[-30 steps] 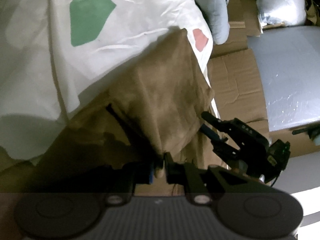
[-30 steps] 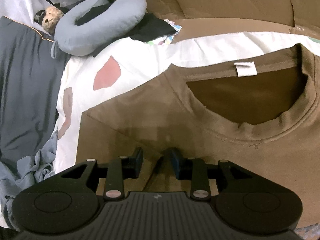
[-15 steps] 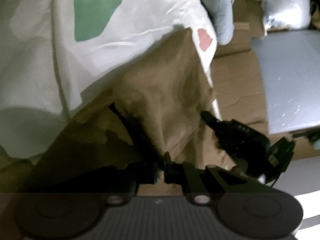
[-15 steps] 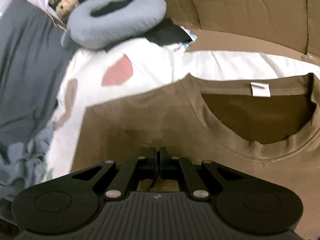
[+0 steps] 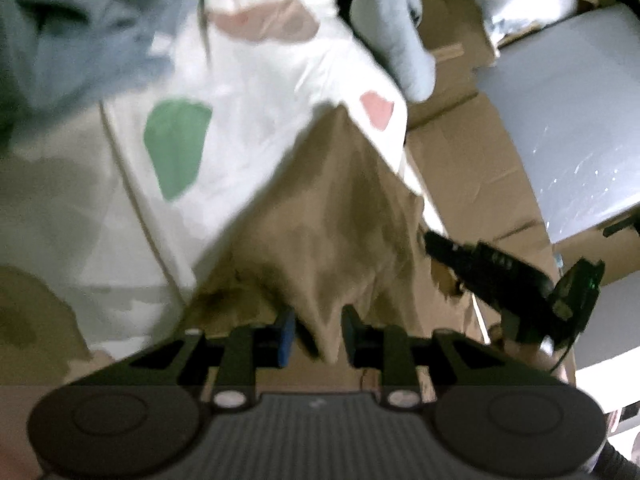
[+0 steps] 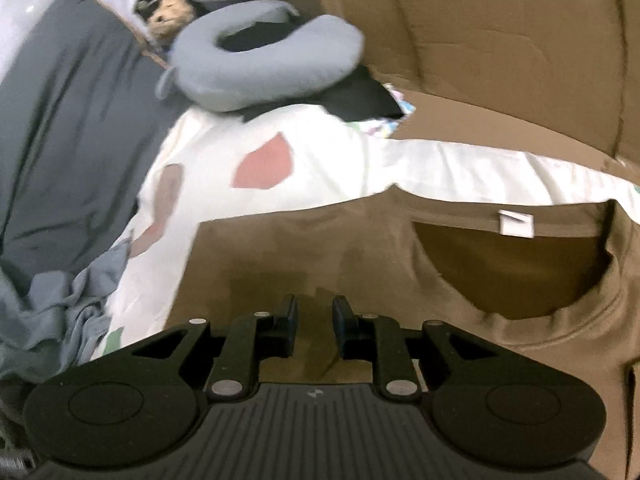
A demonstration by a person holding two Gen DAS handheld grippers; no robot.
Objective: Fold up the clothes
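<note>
A brown T-shirt [image 6: 400,264] lies on a white sheet [image 6: 332,160] with coloured patches, collar and white label [image 6: 516,224] to the right. My right gripper [image 6: 314,320] is open, its fingers apart just over the shirt's shoulder area. In the left wrist view the shirt [image 5: 328,216] hangs in bunched folds off the sheet's edge. My left gripper [image 5: 316,332] is open, with a fold of the shirt drooping loosely between its fingers. The right gripper [image 5: 496,272] shows there at the shirt's right edge.
A grey neck pillow [image 6: 272,60] and a small plush toy [image 6: 168,20] lie at the back left. A dark grey blanket [image 6: 68,132] and crumpled blue cloth [image 6: 60,320] are at the left. Cardboard [image 6: 500,40] stands behind the sheet.
Both grippers have opened: the left was shut on the shirt's edge, the right shut half a second ago. The left view shifted, showing more of the sheet and blue cloth.
</note>
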